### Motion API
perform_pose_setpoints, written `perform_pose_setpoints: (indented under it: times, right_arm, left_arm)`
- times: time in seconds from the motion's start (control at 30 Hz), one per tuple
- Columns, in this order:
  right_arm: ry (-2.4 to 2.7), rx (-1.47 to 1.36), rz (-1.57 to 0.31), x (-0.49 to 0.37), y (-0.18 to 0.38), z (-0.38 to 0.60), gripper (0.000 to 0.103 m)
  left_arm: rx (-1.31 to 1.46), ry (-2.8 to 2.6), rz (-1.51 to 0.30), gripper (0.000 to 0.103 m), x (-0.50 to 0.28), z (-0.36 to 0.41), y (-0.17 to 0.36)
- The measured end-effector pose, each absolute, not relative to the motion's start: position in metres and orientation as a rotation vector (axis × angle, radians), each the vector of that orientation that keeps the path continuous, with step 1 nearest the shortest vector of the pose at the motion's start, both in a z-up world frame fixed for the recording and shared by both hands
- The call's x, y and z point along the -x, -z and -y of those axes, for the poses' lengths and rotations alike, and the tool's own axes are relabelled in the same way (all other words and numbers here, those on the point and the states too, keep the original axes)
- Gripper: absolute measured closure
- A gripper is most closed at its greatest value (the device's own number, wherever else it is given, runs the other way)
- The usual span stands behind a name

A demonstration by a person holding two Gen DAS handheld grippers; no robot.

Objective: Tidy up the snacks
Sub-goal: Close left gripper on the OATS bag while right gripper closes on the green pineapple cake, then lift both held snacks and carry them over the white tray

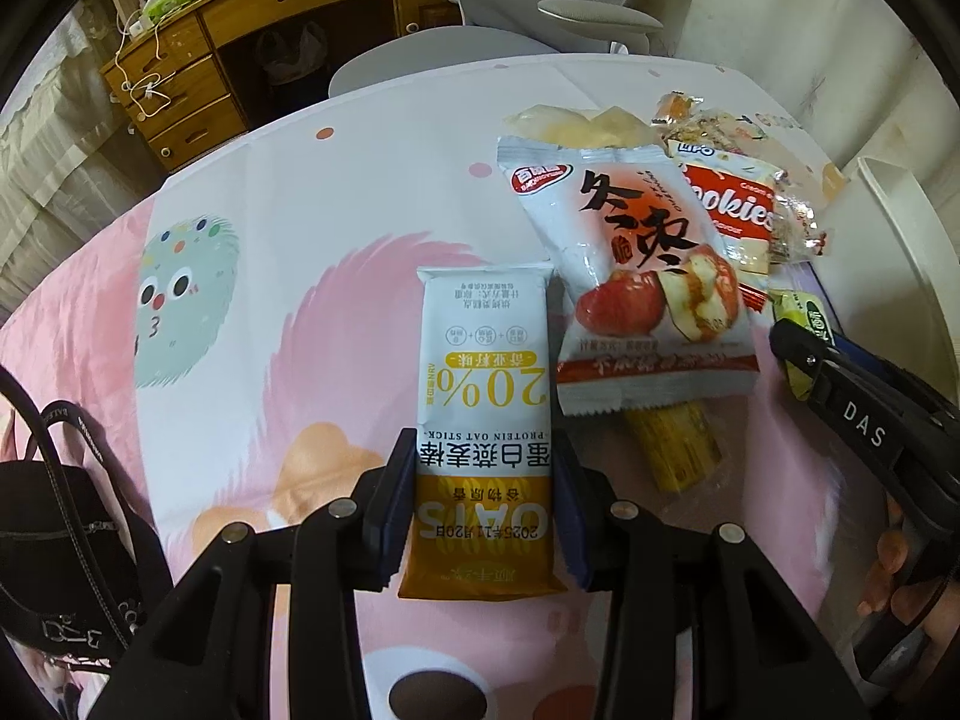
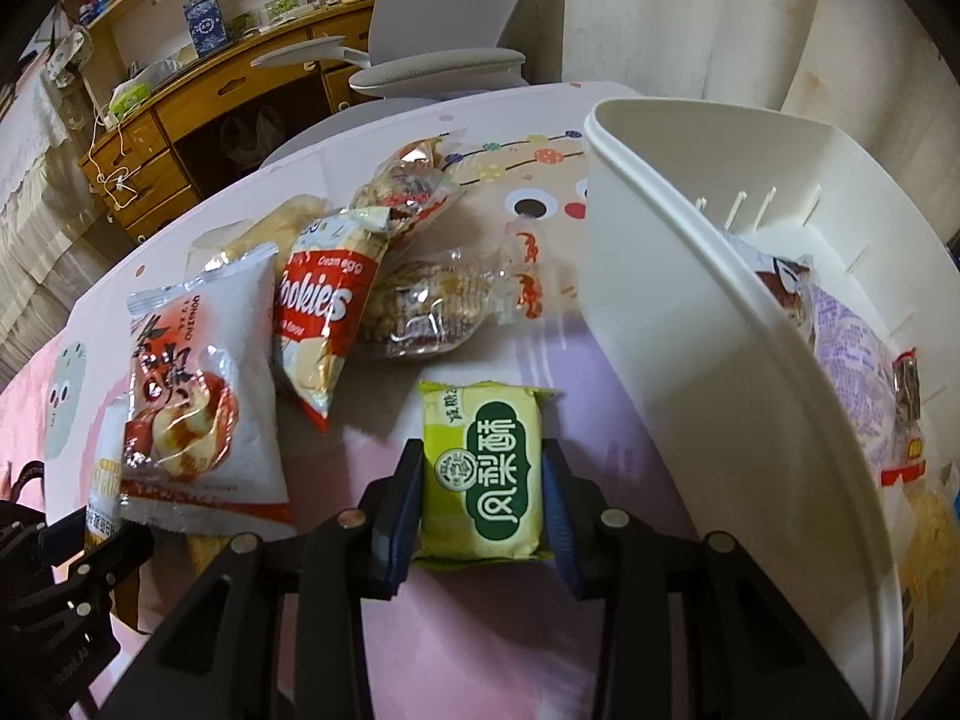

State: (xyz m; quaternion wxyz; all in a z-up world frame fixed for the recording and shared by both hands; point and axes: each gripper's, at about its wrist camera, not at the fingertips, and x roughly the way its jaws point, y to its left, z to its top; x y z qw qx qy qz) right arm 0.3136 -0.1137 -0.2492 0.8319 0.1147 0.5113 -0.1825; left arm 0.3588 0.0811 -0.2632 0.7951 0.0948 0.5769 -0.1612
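My left gripper (image 1: 485,450) is shut on a white and orange oat stick bar (image 1: 483,360), its pads pressing both long sides near the orange end. My right gripper (image 2: 483,456) is shut on a green pineapple cake packet (image 2: 482,420), just left of the white plastic bin (image 2: 660,300). That bin holds several snack packets (image 2: 852,348). In the left wrist view the right gripper (image 1: 798,354) shows at the right edge with the green packet (image 1: 804,312). Both point steeply down at the cartoon tablecloth (image 1: 270,276).
A pile of snacks lies between the grippers: a red jujube packet (image 1: 636,276), a Cookies bag (image 2: 324,312), clear-wrapped nut bars (image 2: 432,306) and a yellow bar (image 1: 678,450). A black bag (image 1: 60,540) sits at the near left. A grey chair (image 2: 438,66) and wooden desk (image 2: 198,102) stand beyond the table.
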Motion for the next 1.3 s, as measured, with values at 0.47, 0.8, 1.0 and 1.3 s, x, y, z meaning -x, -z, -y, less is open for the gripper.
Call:
perform_pose_setpoints:
  times: [0.47, 0.8, 1.0, 1.3]
  right_arm:
    - [0.352, -0.274, -1.048, -0.282, 0.206, 0.096, 0.066]
    - [0.300, -0.259, -1.041, -0.233, 0.177, 0.072, 0.066]
    - [0.273, -0.249, -1.039, -0.198, 0.166, 0.062, 0.066]
    - [0.250, -0.298, -1.001, -0.137, 0.150, 0.063, 0.066]
  left_arm:
    - [-0.142, 0.363, -1.208, 0.063, -0.311, -0.101, 0.213]
    - [-0.095, 0.378, -1.171, 0.063, -0.256, -0.122, 0.176]
    - [-0.072, 0.402, -1.162, 0.063, -0.220, -0.128, 0.163]
    - [-0.063, 0.448, -1.167, 0.063, -0.170, -0.125, 0.151]
